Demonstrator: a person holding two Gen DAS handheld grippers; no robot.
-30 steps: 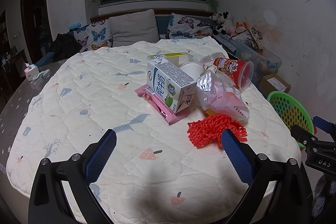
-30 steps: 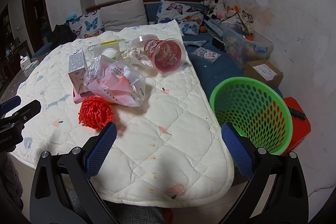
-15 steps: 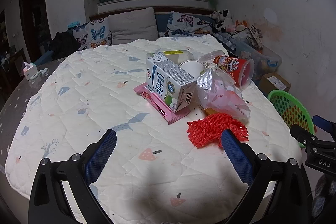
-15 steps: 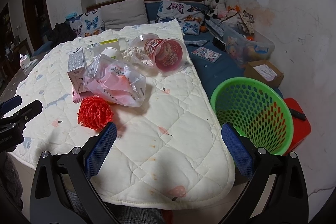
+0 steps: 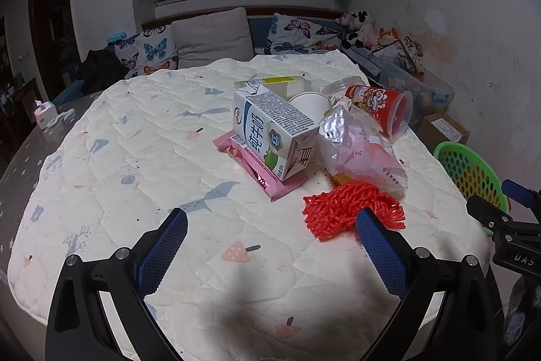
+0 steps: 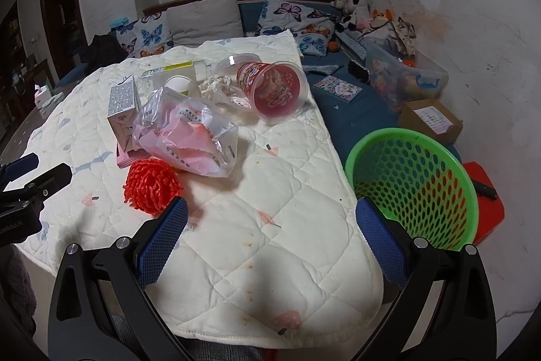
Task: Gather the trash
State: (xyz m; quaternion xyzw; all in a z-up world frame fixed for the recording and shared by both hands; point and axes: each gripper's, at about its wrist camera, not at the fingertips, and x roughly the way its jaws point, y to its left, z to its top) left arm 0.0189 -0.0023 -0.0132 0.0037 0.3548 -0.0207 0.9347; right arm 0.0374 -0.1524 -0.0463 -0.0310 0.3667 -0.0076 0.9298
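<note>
- The trash sits bunched toward the far right of the quilted table cover [image 5: 142, 178]; the near and left parts of the cover lie bare, and its right edge drops off beside the green basket [image 6: 410, 188], which stands lower than the table top, just past that edge.
- The red mesh net [image 5: 341, 208] lies nearest, just beyond the left gripper's right-hand finger; in the right wrist view the same net [image 6: 152, 185] lies just past that gripper's left-hand finger.
- Behind the net, a crumpled clear plastic bag [image 6: 189, 131] with pink contents leans against the milk carton [image 5: 274, 131], which rests on a pink wrapper [image 5: 267, 175].
- A red cup [image 6: 274, 87] lies on its side near the cover's right edge, mouth toward the camera; a white paper cup [image 5: 309, 104] and a clear bottle with a yellow label [image 6: 175, 70] lie behind the carton.
- The carton carries large blue Chinese characters and a block of small print; the bag's small lettering is too small to read. "DAS" shows on the body of the right gripper at the edge of the left wrist view.
- Left gripper [image 5: 270, 246]: level over the near part of the cover, blue pads spread wide, holding nothing.
- Right gripper [image 6: 270, 242]: over the cover's near right corner, pads spread wide, empty, one finger in front of the basket rim.
</note>
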